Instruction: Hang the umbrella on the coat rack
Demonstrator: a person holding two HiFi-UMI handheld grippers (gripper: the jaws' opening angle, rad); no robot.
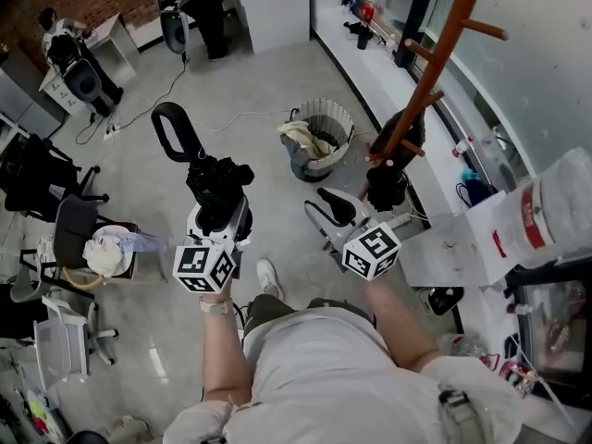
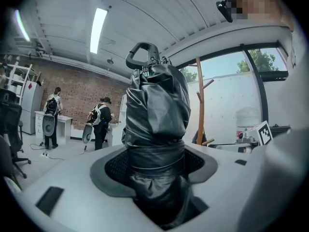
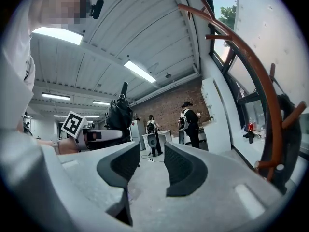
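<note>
My left gripper (image 1: 220,202) is shut on a folded black umbrella (image 1: 215,185), held upright with its looped handle (image 1: 170,126) pointing away. In the left gripper view the umbrella (image 2: 157,110) fills the gap between the jaws of the gripper (image 2: 157,166), handle (image 2: 143,54) on top. The brown wooden coat rack (image 1: 437,58) stands to the right by the window, with a black item (image 1: 396,160) hanging low on it. My right gripper (image 1: 326,209) is open and empty, just left of the rack's base. In the right gripper view the gripper (image 3: 152,170) shows a free gap, with the rack (image 3: 264,88) to its right and the umbrella (image 3: 119,116) to its left.
A round basket (image 1: 335,117) with cloth in it stands on the floor ahead. Office chairs (image 1: 72,231) and clutter line the left. A white table (image 1: 455,243) and shelves sit at the right. People (image 1: 69,52) work at desks far back.
</note>
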